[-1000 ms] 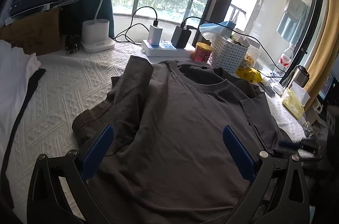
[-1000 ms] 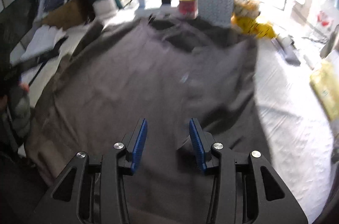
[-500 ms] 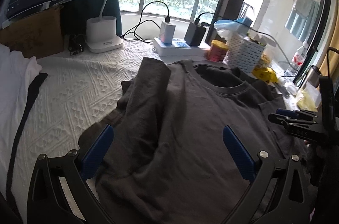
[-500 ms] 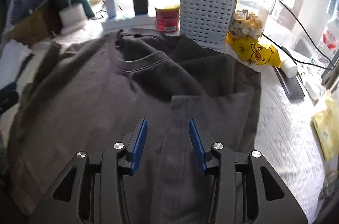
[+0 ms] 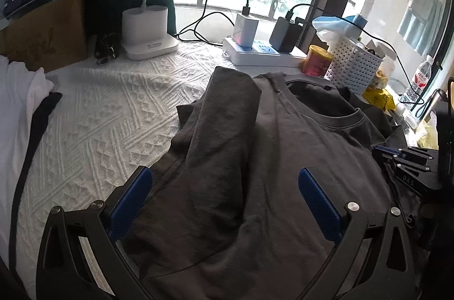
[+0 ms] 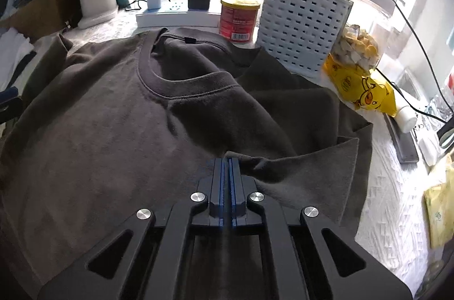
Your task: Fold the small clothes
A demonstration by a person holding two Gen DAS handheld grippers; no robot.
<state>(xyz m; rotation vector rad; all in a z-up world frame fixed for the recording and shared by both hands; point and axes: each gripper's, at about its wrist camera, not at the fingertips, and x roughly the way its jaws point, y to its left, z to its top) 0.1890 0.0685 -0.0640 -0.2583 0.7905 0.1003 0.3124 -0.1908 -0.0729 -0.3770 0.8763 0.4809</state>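
Right wrist view looks down on the dark grey cotton T-shirt, which lies front-up on the white textured cloth of the desk with its round ribbed collar toward the window. The shirt's right sleeve has been laid inward over the body, which makes a straight side edge for the fold. The right tool is pinched flat on a ridge of fabric at the inner end of that sleeve, its blue pads pressed together with only thin cloth between them; gripping there, I judge, lets the person drag or lift the sleeve layer without disturbing the chest panel.

From the left wrist view, the shirt's other sleeve is likewise turned in over the body, lying as a long flap. The left tool hangs above the lower part of that flap with its fingers spread wide and nothing between them, probably placed to take the matching hold so both sides move together.

Around the shirt, a white perforated plastic basket, a red tin can and a white power strip with chargers crowd the far edge near the collar, leaving little spare room there. A pile of white garments rests at the left side, likely sorted apart.
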